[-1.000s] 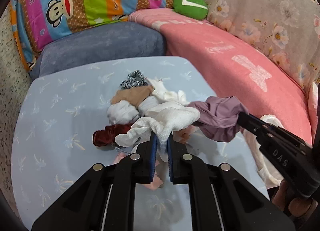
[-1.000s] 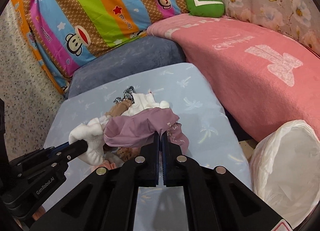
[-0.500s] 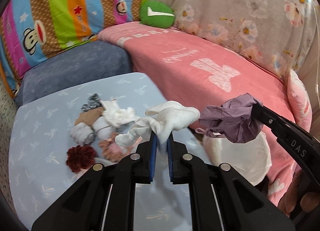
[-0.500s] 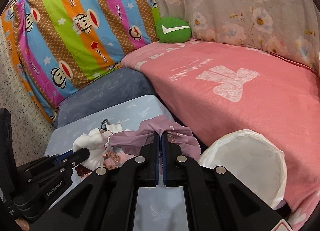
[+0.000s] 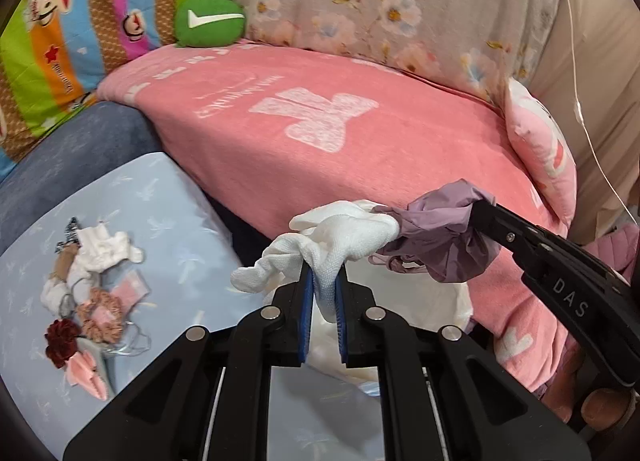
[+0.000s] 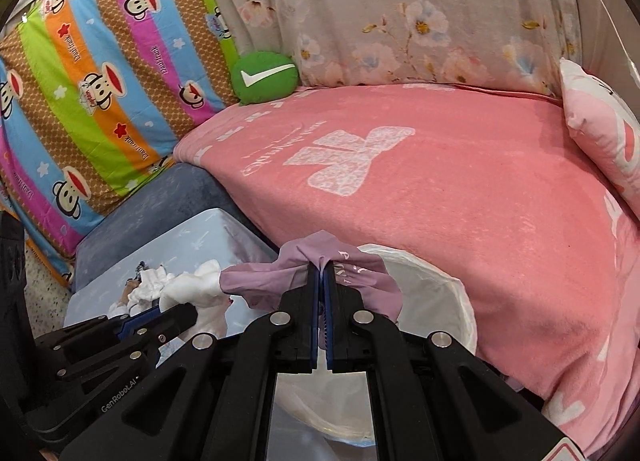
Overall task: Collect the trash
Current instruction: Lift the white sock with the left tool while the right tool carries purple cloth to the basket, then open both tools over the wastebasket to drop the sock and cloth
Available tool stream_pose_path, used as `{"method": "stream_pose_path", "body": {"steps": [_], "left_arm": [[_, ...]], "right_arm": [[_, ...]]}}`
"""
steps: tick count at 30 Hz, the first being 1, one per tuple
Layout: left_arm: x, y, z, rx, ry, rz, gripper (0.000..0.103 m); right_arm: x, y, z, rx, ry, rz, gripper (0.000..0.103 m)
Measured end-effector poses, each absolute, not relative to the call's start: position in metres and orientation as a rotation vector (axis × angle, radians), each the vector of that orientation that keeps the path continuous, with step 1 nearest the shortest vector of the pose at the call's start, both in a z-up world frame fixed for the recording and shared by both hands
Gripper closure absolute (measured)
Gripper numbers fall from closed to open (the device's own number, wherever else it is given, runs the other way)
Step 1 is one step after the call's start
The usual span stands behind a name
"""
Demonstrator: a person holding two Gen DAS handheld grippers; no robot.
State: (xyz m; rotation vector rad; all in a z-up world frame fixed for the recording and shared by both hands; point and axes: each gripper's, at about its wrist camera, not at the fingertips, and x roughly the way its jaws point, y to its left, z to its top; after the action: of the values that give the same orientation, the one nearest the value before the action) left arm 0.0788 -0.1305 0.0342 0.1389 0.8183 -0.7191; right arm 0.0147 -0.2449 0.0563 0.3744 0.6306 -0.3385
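My left gripper is shut on a crumpled white cloth and holds it in the air above a white-lined trash bin. My right gripper is shut on a crumpled purple cloth and holds it over the bin's near rim. The two cloths touch in the left wrist view, where the purple one hangs from the right gripper. A pile of small trash lies on the light-blue table at the left.
A pink-covered sofa curves behind the bin, with a pink pillow at its right end. A green round cushion and a striped monkey-print cushion stand at the back. A grey-blue seat borders the table.
Both grippers have swung right with their cloths, from over the table pile to above the trash bin. The pile has slid to the left edge of the left wrist view.
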Motion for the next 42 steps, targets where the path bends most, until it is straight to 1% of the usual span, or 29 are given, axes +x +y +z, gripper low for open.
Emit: {"method": "stream_pose_path", "body": {"steps": [8,9,10,11,12,13,14,16,17,19,20,25,42], "left_arm": [[0.071,-0.162,0.024,0.163,0.854,-0.792,0.091],[0.071,-0.164,0.023,0.168,0.861,-0.798,0.090],[0.070,-0.165,0.021,0.175,0.867,-0.804,0.082],[0.069,-0.166,0.021,0.176,0.866,-0.808,0.072],[0.068,-0.165,0.022,0.177,0.858,-0.804,0.066],[0.067,-0.164,0.023,0.177,0.845,-0.794,0.049],[0.065,-0.162,0.025,0.174,0.826,-0.779,0.035],[0.065,-0.159,0.027,0.168,0.798,-0.754,0.028],[0.066,-0.158,0.028,0.167,0.794,-0.750,0.028],[0.067,-0.154,0.029,0.169,0.795,-0.733,0.028],[0.068,-0.153,0.029,0.171,0.794,-0.720,0.028],[0.071,-0.136,0.026,0.162,0.797,-0.662,0.028],[0.093,-0.048,0.014,0.072,0.825,-0.455,0.027]], "right_arm": [[0.001,-0.277,0.041,0.417,0.644,-0.401,0.099],[0.000,-0.278,0.040,0.419,0.644,-0.405,0.097],[-0.001,-0.280,0.038,0.422,0.644,-0.410,0.093],[-0.002,-0.282,0.038,0.422,0.644,-0.417,0.093],[-0.003,-0.282,0.038,0.422,0.640,-0.422,0.093],[-0.003,-0.283,0.037,0.426,0.638,-0.421,0.093],[-0.003,-0.284,0.037,0.432,0.638,-0.416,0.092],[-0.002,-0.283,0.038,0.436,0.637,-0.418,0.084],[-0.002,-0.283,0.038,0.437,0.635,-0.416,0.081],[-0.002,-0.279,0.040,0.438,0.630,-0.412,0.073],[-0.002,-0.277,0.041,0.438,0.628,-0.409,0.072],[0.001,-0.259,0.044,0.401,0.629,-0.395,0.060],[0.036,-0.172,0.038,0.310,0.701,-0.245,0.058]]}}
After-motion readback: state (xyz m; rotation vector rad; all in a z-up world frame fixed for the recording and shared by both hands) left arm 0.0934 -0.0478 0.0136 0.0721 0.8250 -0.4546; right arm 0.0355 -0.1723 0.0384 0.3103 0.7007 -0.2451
